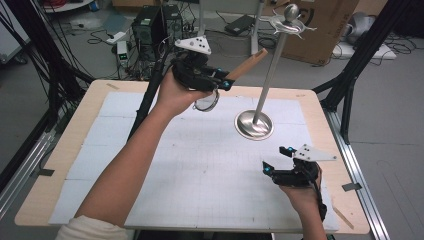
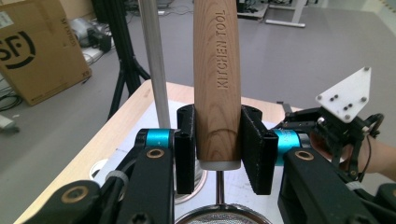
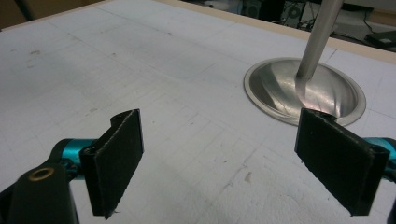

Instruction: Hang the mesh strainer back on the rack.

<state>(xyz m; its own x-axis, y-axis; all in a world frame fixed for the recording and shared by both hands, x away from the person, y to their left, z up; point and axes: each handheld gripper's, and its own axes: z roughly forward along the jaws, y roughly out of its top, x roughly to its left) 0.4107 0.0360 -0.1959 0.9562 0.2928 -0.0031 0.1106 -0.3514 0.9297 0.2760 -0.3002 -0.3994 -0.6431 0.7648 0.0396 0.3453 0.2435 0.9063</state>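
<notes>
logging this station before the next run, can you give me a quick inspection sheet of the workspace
Surface: wooden table covered by a white gridded mat; faint scuffs on the mat.
Job's things: metal stand with a round base, a tall pole and hooks at the top; a strainer with a wooden handle stamped KITCHEN TOOL, held up above the mat.
Clutter: nothing seen on the mat.
Grippers: left gripper clamped on the wooden handle near its lower end; right gripper open, low over the mat near the stand's base.
Cables: black cable trails from the left gripper off the table's far edge.
Surroundings: cardboard box, computer towers, floor wiring, black frame legs.
</notes>
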